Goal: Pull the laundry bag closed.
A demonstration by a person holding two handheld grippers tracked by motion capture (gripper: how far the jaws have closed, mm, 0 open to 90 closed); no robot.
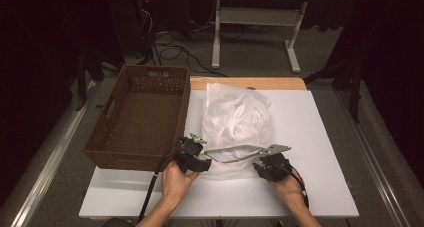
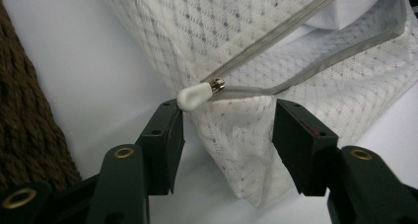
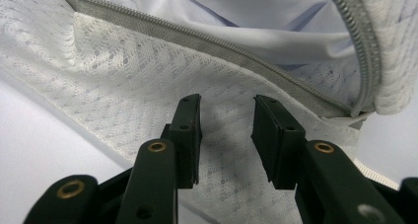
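A white mesh laundry bag (image 1: 235, 117) stuffed with white clothing lies on the white table top (image 1: 320, 137). Its grey zipper (image 3: 197, 36) gapes along the near edge, and white cloth (image 3: 256, 12) shows inside. My left gripper (image 1: 205, 158) is at the bag's near left corner. In the left gripper view its jaws stand either side of the mesh corner (image 2: 231, 145), around my left gripper's midpoint (image 2: 229, 120), with a slight gap at the left pad. The white zipper pull (image 2: 194, 95) sits just above that pad. My right gripper (image 1: 260, 163) is at the near right corner, open (image 3: 226, 120) over the mesh below the zipper.
A brown woven basket (image 1: 102, 137) stands empty to the left of the bag, close beside my left gripper. The table's near edge lies just behind both hands. Beyond the table are a desk frame (image 1: 255, 17) and cables on the floor.
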